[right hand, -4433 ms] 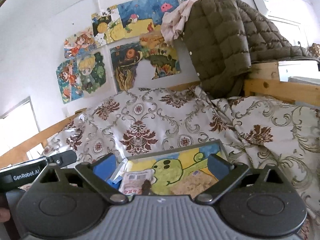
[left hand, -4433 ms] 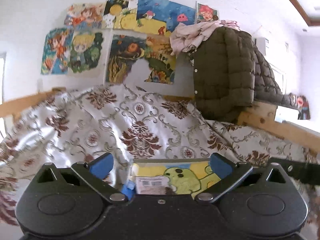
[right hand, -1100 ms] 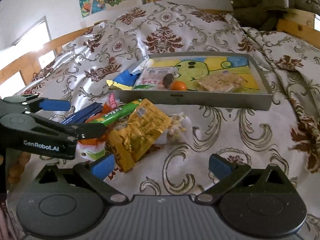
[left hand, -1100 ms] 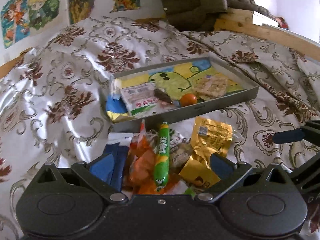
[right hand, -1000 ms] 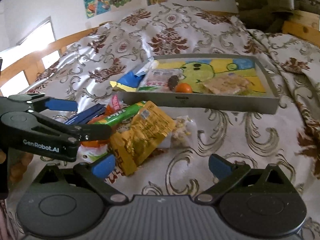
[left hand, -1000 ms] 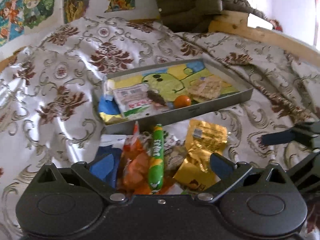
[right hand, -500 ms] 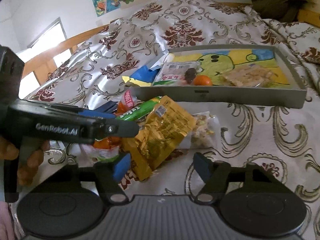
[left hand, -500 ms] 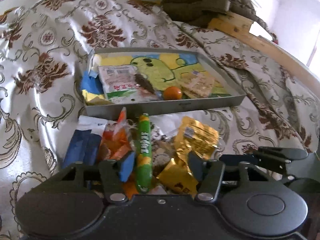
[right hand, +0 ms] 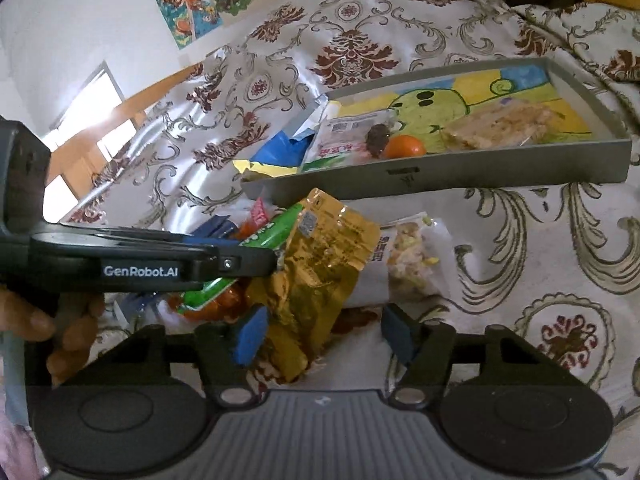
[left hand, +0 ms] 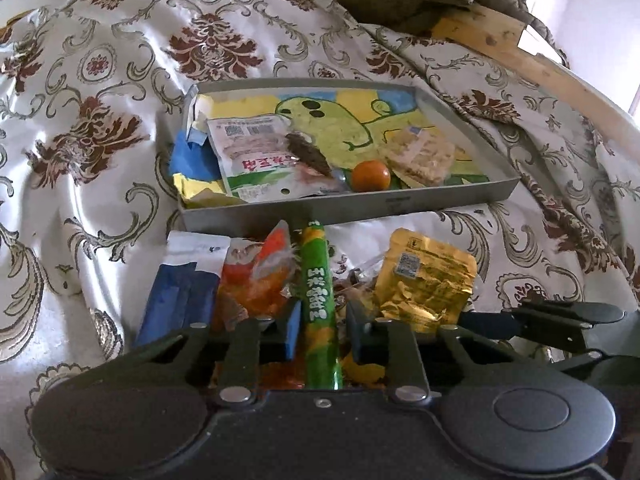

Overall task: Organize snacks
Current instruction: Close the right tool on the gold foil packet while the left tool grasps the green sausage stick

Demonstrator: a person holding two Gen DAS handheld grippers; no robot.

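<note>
A pile of snacks lies on the bedspread in front of a grey tray (left hand: 344,210). My left gripper (left hand: 320,330) is shut on a green stick snack (left hand: 316,280), its fingers on either side of it; in the right wrist view the same snack (right hand: 272,232) pokes out past the left gripper's side. My right gripper (right hand: 324,334) is half closed and open around the lower end of a gold foil pouch (right hand: 320,264), not touching it. The gold pouch also shows in the left wrist view (left hand: 428,284).
The tray (right hand: 440,176) holds a white packet (left hand: 264,160), an orange ball (left hand: 370,176), a cracker pack (left hand: 420,156) and blue-yellow wrappers. An orange bag (left hand: 256,280), blue packs (left hand: 180,300) and a clear nut bag (right hand: 412,256) lie in the pile. A wooden bed rail (left hand: 520,52) runs at the right.
Both grippers have tilted down from the wall to the snack pile and moved close. The left jaws have closed onto the green stick. The right jaws have narrowed around the gold pouch.
</note>
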